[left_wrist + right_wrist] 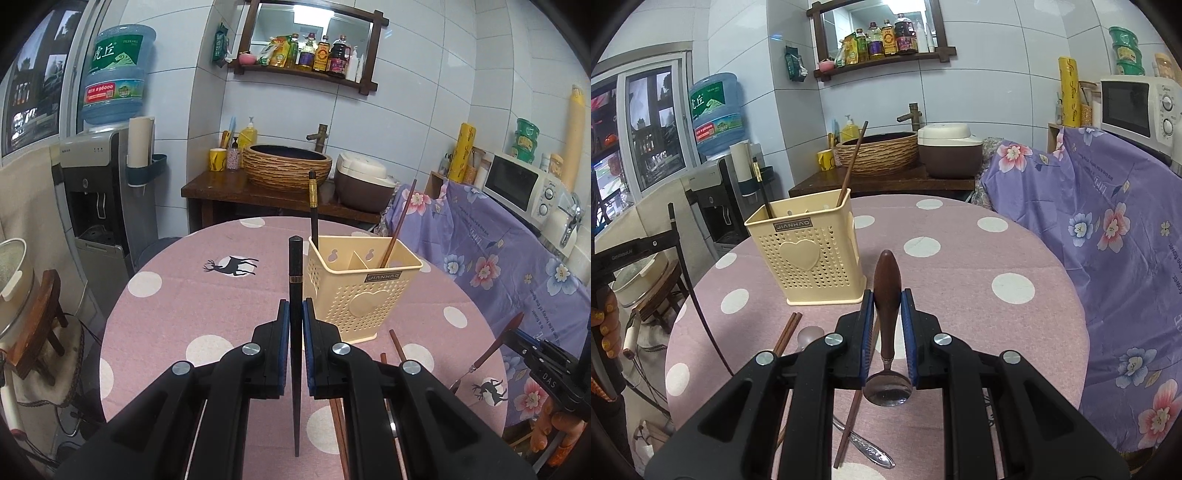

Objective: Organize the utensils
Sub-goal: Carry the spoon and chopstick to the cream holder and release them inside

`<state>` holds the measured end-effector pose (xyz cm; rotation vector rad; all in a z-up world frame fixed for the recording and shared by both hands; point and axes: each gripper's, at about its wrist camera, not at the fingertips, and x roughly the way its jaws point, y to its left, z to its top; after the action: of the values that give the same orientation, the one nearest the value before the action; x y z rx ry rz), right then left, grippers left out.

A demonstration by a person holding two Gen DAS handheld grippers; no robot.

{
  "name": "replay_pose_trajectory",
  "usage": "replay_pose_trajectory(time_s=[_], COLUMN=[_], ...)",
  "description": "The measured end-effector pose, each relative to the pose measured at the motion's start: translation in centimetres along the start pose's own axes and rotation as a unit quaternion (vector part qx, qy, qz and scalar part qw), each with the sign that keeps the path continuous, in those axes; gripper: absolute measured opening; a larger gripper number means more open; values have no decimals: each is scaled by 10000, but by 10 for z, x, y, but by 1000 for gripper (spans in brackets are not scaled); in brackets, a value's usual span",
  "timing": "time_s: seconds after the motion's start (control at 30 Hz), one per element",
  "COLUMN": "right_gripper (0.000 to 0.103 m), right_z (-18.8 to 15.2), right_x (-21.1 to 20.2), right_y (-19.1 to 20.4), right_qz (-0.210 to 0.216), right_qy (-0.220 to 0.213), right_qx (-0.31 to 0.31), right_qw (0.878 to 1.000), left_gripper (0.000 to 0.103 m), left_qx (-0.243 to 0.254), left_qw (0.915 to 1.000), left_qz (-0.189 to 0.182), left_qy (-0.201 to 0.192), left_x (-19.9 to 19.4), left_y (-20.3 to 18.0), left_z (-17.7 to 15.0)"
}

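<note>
My left gripper [295, 314] is shut on a black chopstick [295, 273], held upright just left of the cream utensil holder [364, 291]. The holder has a black chopstick [313, 206] and a brown chopstick [399, 225] standing in it. My right gripper [887, 299] is shut on a wooden-handled spoon [887, 288], handle pointing forward and bowl towards the camera, to the right of the holder [809, 251]. Brown chopsticks [786, 332], a pale spoon [809, 336] and a metal utensil [868, 448] lie on the table under the right gripper.
The round table has a pink polka-dot cloth [960, 266]. A purple floral cover [1108, 221] drapes furniture on the right. A counter with a basin [288, 166] and rice cooker [362, 184] stands behind. A water dispenser [99, 192] is at left.
</note>
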<state>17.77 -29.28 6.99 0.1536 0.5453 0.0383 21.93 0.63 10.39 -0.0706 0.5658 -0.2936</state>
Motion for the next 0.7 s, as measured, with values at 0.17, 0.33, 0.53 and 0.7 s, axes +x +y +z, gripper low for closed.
replay_pose_trajectory(time_s=[0.17, 0.33, 0.53, 0.7], right_gripper=[16, 16, 16, 16], right_z=[20, 73, 150, 185], right_x=[3, 3, 0, 24], right_y=[3, 20, 53, 72], right_qz=[219, 495, 554, 384], right_qy=[-2, -218, -771, -984], right_qx=[-10, -120, -254, -200], right_qw=[9998, 9985, 9952, 9942], left_gripper=[8, 8, 8, 8], left_qx=[18, -8, -286, -283], left_qw=[10000, 9993, 9962, 9944], left_qz=[-53, -193, -334, -200], left_qy=[-59, -335, -754, -999], left_x=[-5, -17, -21, -4], left_y=[1, -4, -14, -32], left_z=[18, 63, 128, 152])
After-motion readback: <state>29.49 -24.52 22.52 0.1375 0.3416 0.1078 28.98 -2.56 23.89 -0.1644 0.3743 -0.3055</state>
